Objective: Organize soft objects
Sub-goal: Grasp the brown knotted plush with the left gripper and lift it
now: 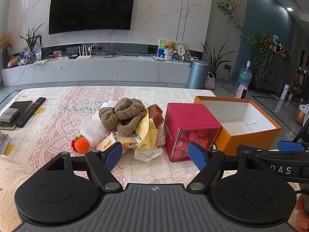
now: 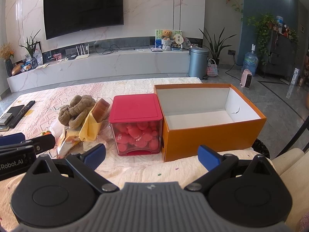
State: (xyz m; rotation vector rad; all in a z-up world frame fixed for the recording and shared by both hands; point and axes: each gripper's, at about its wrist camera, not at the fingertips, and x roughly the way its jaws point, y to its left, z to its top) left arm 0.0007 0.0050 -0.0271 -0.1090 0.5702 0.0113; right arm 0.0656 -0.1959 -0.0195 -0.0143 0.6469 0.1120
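Note:
A pile of soft things lies mid-table: a brown plush toy [image 1: 123,114] [image 2: 76,109], a yellow cloth [image 1: 146,133] [image 2: 89,126], a brown sponge block [image 1: 156,113] [image 2: 100,108], a knitted orange fruit [image 1: 82,144], snack packets [image 1: 115,143] and crumpled white tissue [image 1: 147,152]. An open, empty orange box [image 1: 241,123] [image 2: 208,119] stands to the right. My left gripper [image 1: 155,155] is open and empty, just short of the pile. My right gripper [image 2: 151,155] is open and empty, in front of the orange box.
A red box with a clear front, full of pink pieces [image 1: 188,129] [image 2: 136,123], stands between the pile and the orange box. A remote [image 1: 31,111] and a dark book [image 1: 16,109] lie at the table's left. A lace cloth [image 1: 63,119] covers the table.

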